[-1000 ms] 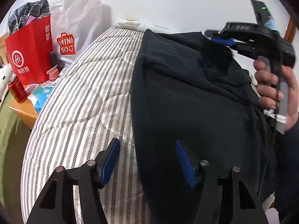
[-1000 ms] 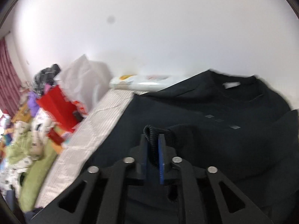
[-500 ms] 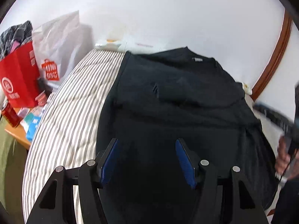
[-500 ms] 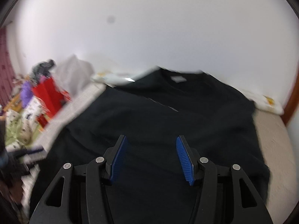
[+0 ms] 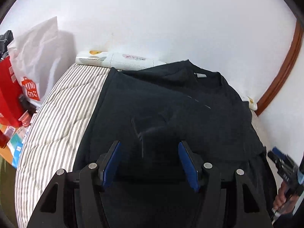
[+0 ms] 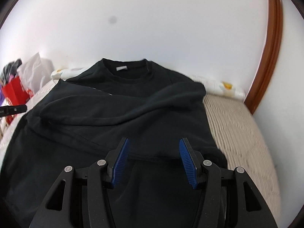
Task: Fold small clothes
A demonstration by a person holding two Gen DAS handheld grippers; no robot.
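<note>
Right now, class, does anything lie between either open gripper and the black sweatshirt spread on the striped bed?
Nothing visible does. The left gripper and right gripper both hang open directly over the black long-sleeved sweatshirt, with only bare fabric between their fingers. The bags sit off the striped mattress.

A red paper bag (image 5: 7, 93) stands beside a white Miniso bag (image 5: 38, 57).

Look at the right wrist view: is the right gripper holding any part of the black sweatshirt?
No. The right gripper is wide open, and the black sweatshirt lies loose on the bed beyond it.
</note>
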